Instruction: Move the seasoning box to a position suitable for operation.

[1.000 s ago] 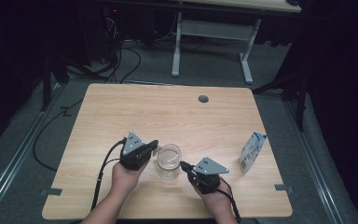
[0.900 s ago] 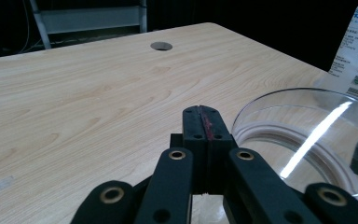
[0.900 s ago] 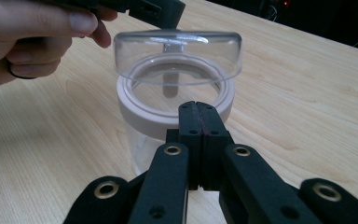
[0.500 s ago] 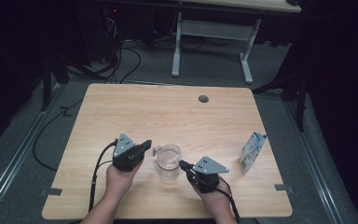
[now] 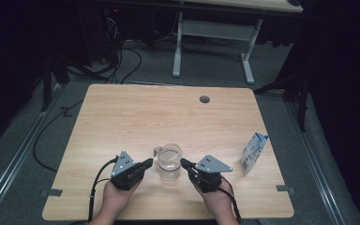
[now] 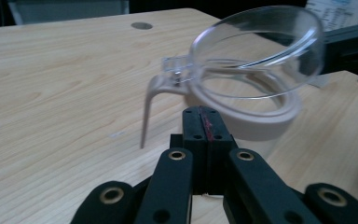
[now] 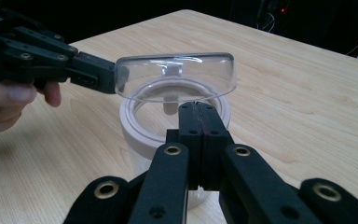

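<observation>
Between the two hand-held grippers, near the front edge of the tabletop [image 5: 122, 117], stands a clear jar [image 5: 169, 163] with a white collar and a see-through flip lid [image 6: 256, 46] raised on its hinge. A thin white latch [image 6: 148, 109] hangs from the collar on the hinge side.

The left hand-held gripper [image 5: 146, 163] lies just to the jar's left, its tips pointing at the jar and close beside it; from the high view I cannot tell whether they touch the wall. Its jaws are pressed together with nothing between them, which its own view shows plainly: the two black pads [image 6: 204, 126] meet along a thin red line, with the jar's collar straight ahead and slightly above them.

The right hand-held gripper [image 5: 183, 162] sits on the jar's other side, also aimed at it, tips very near the wall. Its jaws are likewise together and empty; in its own view the closed pads [image 7: 200, 123] rise in front of the white collar, the raised lid above them. Beyond the jar in that view, the left hand-held gripper's tip reaches in beside the lid's edge.

Well off to the right hand-held gripper's far side, near the tabletop's edge, stands a small carton [image 5: 253, 152].
</observation>
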